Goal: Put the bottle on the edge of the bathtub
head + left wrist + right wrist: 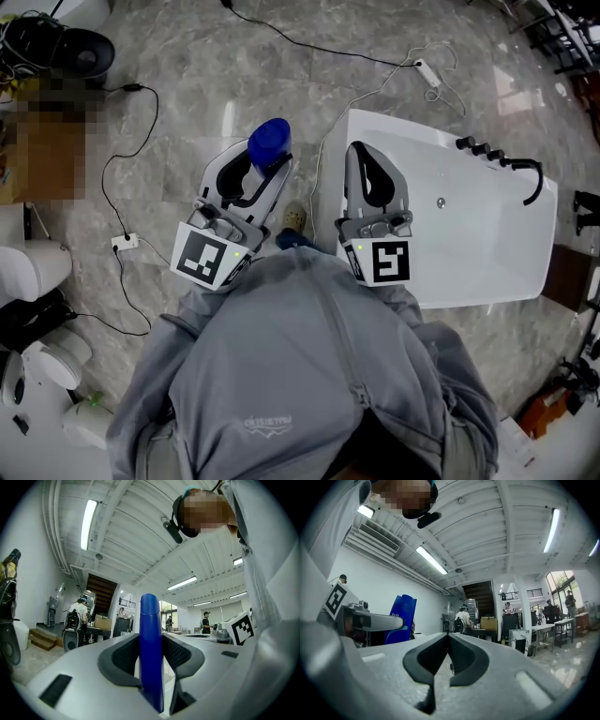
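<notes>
A blue bottle (269, 142) stands upright between the jaws of my left gripper (255, 176), which is shut on it. In the left gripper view the bottle (151, 653) fills the gap between the dark pads, which press on both of its sides. My right gripper (367, 169) is held beside it over the near left corner of the white bathtub (469, 234). Its jaws are shut with nothing in them (449, 637). The right gripper view shows the bottle (401, 618) at the left. Both grippers point up, close to my chest.
A black faucet set (511, 169) sits on the tub's far rim. Cables and a power strip (429, 70) lie on the marble floor, with a small adapter (125, 242) at the left. White ceramic fixtures (37, 272) stand at the left edge. A shoe (295, 220) shows below.
</notes>
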A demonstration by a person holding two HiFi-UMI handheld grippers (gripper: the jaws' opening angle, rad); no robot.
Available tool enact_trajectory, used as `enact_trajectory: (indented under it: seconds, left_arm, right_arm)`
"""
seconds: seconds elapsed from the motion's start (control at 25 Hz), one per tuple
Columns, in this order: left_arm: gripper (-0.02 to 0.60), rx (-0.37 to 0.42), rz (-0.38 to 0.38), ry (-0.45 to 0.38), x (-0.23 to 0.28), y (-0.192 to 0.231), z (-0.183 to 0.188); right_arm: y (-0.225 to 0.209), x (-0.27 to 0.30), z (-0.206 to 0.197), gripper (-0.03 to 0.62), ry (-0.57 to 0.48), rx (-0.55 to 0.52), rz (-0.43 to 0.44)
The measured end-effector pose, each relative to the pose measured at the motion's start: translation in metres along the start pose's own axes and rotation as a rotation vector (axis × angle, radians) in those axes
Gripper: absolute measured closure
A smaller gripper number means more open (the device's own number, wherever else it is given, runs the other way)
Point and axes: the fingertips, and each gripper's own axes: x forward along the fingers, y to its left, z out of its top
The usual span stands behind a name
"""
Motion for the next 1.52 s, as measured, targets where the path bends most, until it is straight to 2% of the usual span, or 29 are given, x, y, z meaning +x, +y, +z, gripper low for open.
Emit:
enact_trajectory:
  seconds: [0.2,0.44,0.72,1.04,1.28,1.52]
  left_arm:
    - [0.433,-0.002,-0.001,0.023,0.033,0.012,-0.008]
    - [0.433,-0.008,-0.004,0.034,0.051,0.019,-0.012]
    - [0.431,-0.021,-0.052,0.033,0.082,0.028,-0.012]
    - [0.433,-0.040,-0.193,0.057,0.143,0.046,-0.016]
    - [0.433,-0.028,-0.333,0.069,0.178,0.062,-0.015]
    - [0.433,-0.042,-0.476,0.135,0.204,0.081,-0.033]
  right_arm:
    - [-0.036,0.019,-0.009,0.591,0.002,0.014,-0.030]
    - [-0.053,0.027,-0.015,0.591,0.015,0.026,-0.046]
    - [-0.073,0.038,-0.016,0.591,0.017,0.019,-0.092]
    - [-0.120,0.055,-0.023,0.591,0.049,0.020,-0.256]
    - [-0.146,0.080,-0.029,0.591,0.071,0.024,-0.377]
    - [-0.155,0.096,-0.036,0.591,0.102,-0.004,-0.438]
